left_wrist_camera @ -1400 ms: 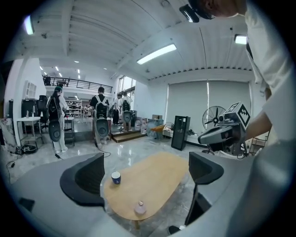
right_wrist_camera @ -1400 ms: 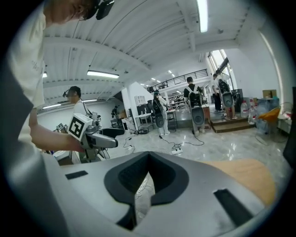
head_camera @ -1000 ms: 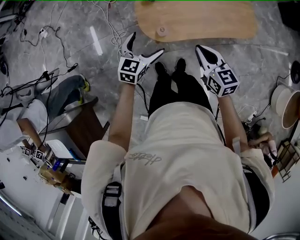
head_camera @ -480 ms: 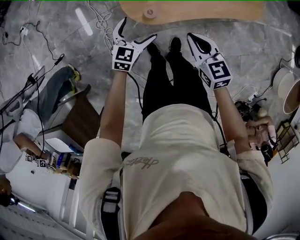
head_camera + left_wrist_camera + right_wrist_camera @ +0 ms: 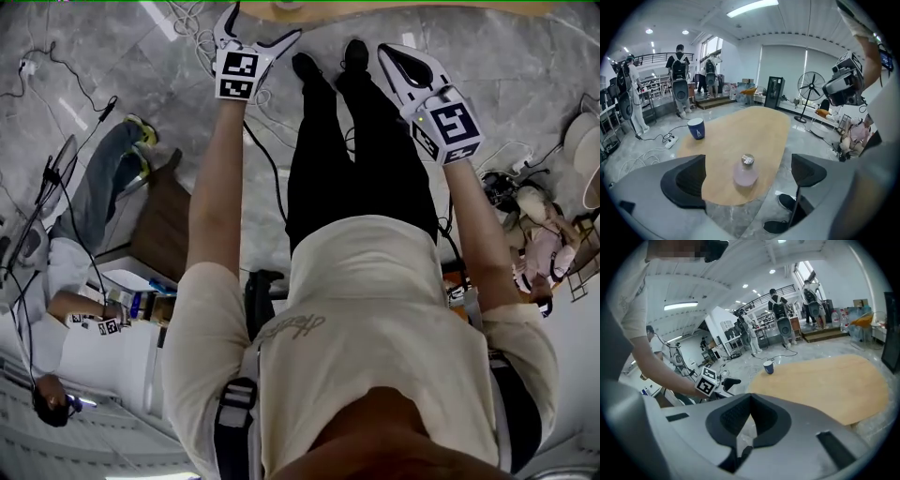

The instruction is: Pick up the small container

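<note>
Holding the left gripper (image 5: 261,28) short of the counter (image 5: 740,126), jaws wide apart, framing the small container (image 5: 745,171) by the near edge; right gripper (image 5: 398,61) pinched together, empty. Could tip the container with a high bite, or nudge it over that edge.

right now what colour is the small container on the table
The small container is pale pink with a silvery cap, clearest in the left gripper view.

The wooden table (image 5: 757,129) carries the small container (image 5: 745,171) and a blue cup (image 5: 696,128).
</note>
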